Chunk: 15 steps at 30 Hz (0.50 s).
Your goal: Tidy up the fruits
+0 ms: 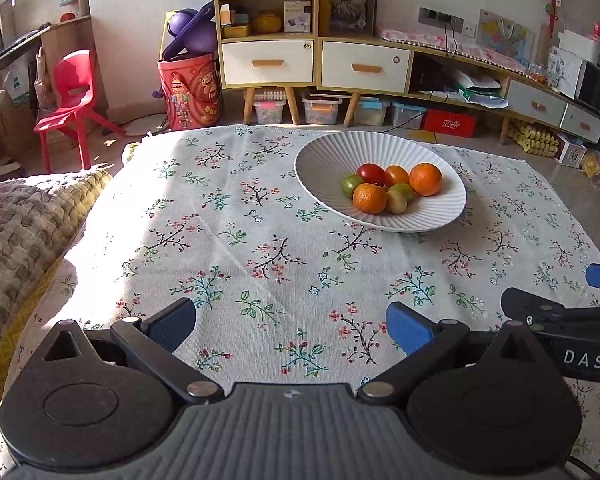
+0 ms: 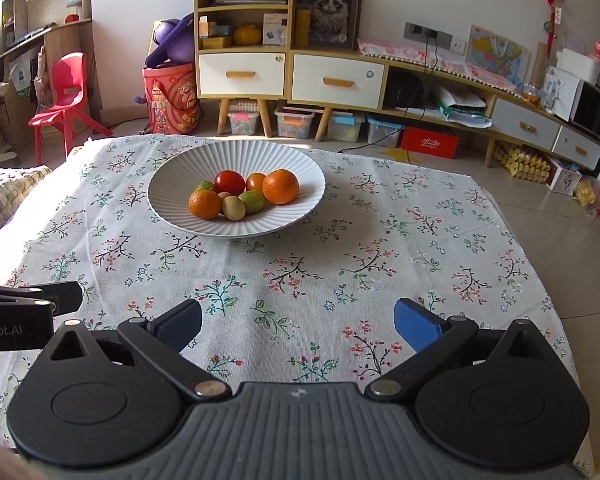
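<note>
Left tongs (image 1: 292, 326) and right tongs (image 2: 298, 326) gape wide, side by side.

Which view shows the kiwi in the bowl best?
The right wrist view: the kiwi sits front and near centre in the bowl, almost fully visible. In the left wrist view the kiwi is off to the right, partly hidden behind an orange.

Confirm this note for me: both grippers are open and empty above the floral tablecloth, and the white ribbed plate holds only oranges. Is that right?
Not quite. The white ribbed plate holds more than oranges: the right wrist view also shows a red tomato and green-brown kiwis. The rest stands: left gripper and right gripper are open and empty above the floral tablecloth.
</note>
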{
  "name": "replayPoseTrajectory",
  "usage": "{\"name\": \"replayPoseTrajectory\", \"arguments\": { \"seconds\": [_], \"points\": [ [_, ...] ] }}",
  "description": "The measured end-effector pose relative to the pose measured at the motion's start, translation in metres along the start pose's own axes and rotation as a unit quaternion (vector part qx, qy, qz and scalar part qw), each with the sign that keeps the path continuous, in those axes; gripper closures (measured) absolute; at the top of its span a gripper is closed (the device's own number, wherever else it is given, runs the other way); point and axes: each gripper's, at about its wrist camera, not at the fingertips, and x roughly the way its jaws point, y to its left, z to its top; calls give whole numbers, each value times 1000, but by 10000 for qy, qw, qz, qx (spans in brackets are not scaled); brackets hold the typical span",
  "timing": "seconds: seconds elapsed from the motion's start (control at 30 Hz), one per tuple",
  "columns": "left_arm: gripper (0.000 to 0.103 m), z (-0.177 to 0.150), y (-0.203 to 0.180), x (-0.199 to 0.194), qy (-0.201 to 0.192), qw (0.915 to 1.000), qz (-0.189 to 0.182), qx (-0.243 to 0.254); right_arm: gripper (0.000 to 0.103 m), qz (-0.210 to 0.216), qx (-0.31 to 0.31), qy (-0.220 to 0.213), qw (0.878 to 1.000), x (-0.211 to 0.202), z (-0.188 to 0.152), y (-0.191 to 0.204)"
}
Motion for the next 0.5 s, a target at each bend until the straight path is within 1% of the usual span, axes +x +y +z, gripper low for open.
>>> {"name": "replayPoseTrajectory", "arguments": {
  "seconds": [0.5],
  "points": [
    [11,0,-1,-1,-4,10000,-3,5,1,3,-32,19,10000,-1,-1,2]
  ]
}}
